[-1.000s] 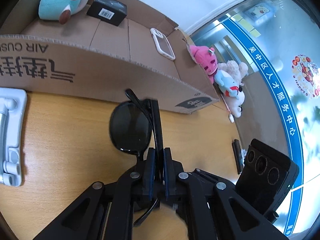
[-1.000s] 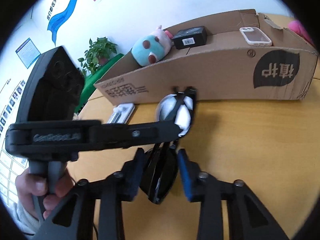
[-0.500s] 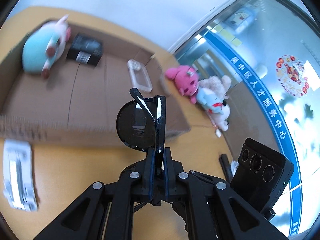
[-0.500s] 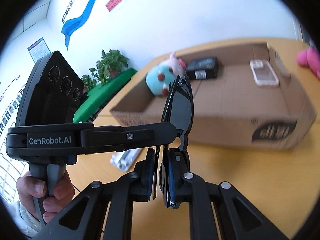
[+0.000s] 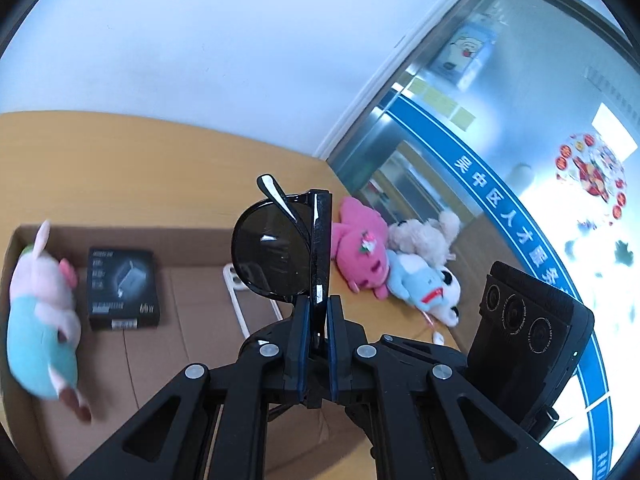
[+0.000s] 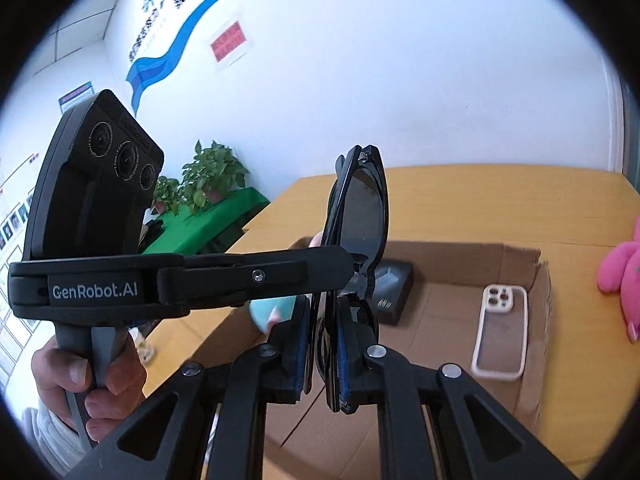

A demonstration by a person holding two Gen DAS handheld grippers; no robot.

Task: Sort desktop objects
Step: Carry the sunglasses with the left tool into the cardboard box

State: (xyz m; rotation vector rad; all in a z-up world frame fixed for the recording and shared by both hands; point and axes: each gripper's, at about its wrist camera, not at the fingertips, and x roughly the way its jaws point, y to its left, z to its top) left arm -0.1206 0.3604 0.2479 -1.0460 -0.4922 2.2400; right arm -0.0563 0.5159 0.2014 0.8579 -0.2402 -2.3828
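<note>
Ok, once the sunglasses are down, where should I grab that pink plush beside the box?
Pinch the pink plush across its soft body, coming down from above on the cardboard box side. It lies flat on the table, and the beige plush and blue-and-white plush press against its other side, leaving no finger room there.

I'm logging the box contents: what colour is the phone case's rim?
The phone case has a white or cream rim around a clear back, best seen in the right wrist view.
</note>
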